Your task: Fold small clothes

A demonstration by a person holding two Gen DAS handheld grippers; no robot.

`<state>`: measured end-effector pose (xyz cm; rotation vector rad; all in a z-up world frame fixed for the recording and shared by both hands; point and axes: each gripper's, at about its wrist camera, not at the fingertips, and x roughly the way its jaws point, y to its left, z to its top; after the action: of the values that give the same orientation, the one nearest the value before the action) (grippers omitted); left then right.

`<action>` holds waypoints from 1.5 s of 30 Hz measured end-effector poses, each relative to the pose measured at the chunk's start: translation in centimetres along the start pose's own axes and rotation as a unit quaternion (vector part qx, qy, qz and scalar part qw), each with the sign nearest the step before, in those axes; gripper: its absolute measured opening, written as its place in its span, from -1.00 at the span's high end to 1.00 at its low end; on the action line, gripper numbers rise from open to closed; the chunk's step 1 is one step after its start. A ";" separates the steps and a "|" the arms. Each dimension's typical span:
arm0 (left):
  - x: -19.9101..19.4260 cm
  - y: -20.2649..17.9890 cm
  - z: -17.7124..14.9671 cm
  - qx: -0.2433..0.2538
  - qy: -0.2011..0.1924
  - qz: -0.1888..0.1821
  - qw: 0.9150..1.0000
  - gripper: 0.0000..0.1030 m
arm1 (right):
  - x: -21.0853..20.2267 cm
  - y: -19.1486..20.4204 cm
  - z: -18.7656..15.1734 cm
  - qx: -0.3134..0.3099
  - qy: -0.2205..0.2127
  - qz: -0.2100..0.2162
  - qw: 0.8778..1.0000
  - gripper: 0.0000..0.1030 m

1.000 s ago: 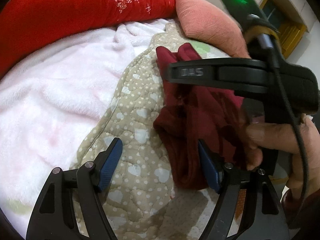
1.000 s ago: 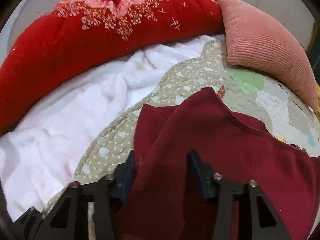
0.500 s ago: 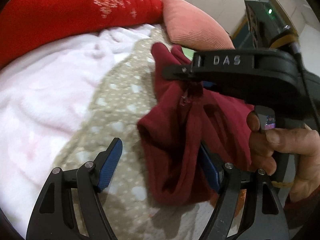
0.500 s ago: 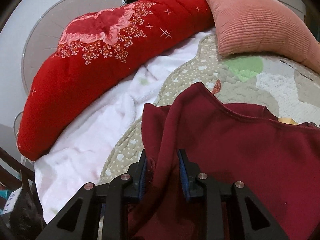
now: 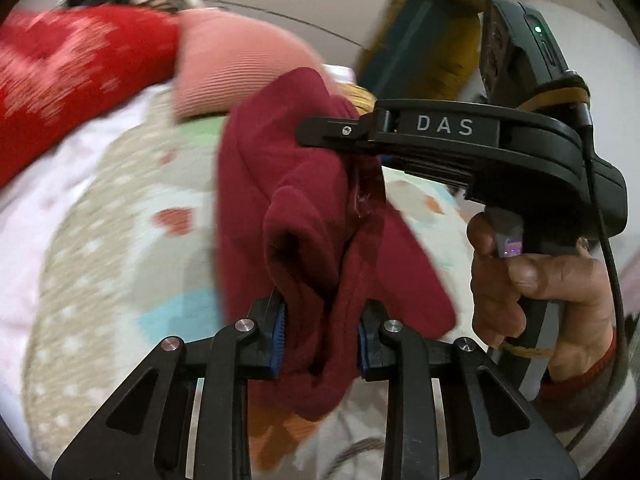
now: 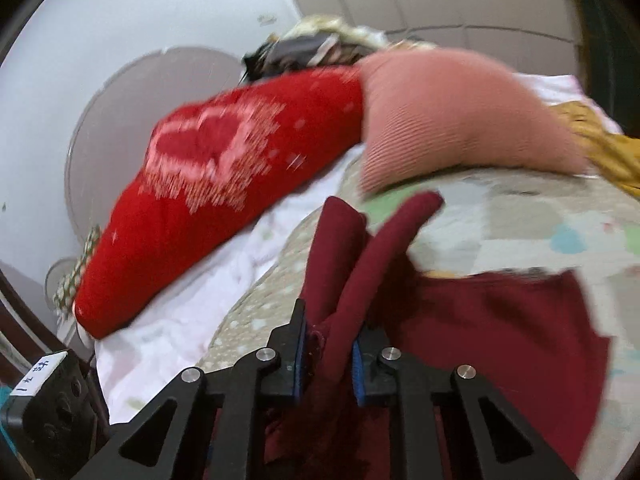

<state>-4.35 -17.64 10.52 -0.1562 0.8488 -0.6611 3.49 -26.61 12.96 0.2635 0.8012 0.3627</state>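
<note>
Above quilt (image 5: 120, 208) | both grippers' jaws clamp maroon garment (image 5: 304, 216) | blurred, seemingly lifted

Home bedroom, work surface is a bed. Evidence: quilted bedspread (image 6: 520, 216) in beige with white dots and pastel patches covers the top, a fluffy pale pink blanket (image 6: 192, 312) lies over it on the left. Along the far side sit a long red bolster (image 6: 224, 184) with pink floral embroidery and a ribbed salmon-pink cushion (image 6: 452, 120), touching end to end. Behind them a loose heap of mixed clothes (image 6: 320, 46) against a plain white wall (image 6: 120, 20) with a round grey panel. Mustard-yellow fabric (image 6: 604, 148) lies beside the cushion. Left wrist view shows a yellow-and-teal wooden door or frame (image 5: 420, 40), blurred.
</note>
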 end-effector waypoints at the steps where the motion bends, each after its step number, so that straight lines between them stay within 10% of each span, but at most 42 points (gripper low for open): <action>1: 0.6 -1.1 0.2 0.008 0.004 -0.004 1.000 0.50 | -1.6 -1.5 -0.1 0.006 -0.008 -0.008 1.000 0.69; 9: 9.6 -8.0 -1.7 0.043 0.084 -0.041 0.995 0.48 | -5.2 -13.6 -4.9 0.099 0.006 -0.100 0.990 0.71; 13: 9.2 -8.7 -2.3 0.063 0.112 -0.074 0.989 0.15 | -3.7 -17.2 -7.7 0.149 0.027 -0.099 0.983 0.71; 16: 5.8 -7.9 -2.0 0.080 0.100 -0.064 0.990 -0.03 | -4.5 -17.4 -7.4 0.175 0.006 -0.072 0.982 0.69; 21: 2.3 -4.9 -0.9 0.077 0.025 0.018 0.997 -0.29 | -7.1 -15.8 -8.0 0.182 -0.003 -0.036 0.983 -0.05; 29: 6.8 -1.2 -1.7 0.044 0.063 0.050 0.996 -0.29 | -6.6 -14.5 -10.4 0.207 0.009 -0.032 0.978 -0.25; 41: 7.4 -1.8 -4.4 0.068 0.083 0.063 0.992 -0.29 | -4.8 -17.1 -11.4 0.334 -0.016 0.072 0.940 -0.46; 45: 7.3 -2.2 -4.6 0.071 0.085 0.070 0.991 -0.29 | -4.2 -15.3 -10.8 0.269 0.001 0.042 0.962 -0.45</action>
<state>-5.30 -23.13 3.62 0.0891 0.9624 -0.6056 -3.88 -41.21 2.96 0.8073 0.8831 0.2179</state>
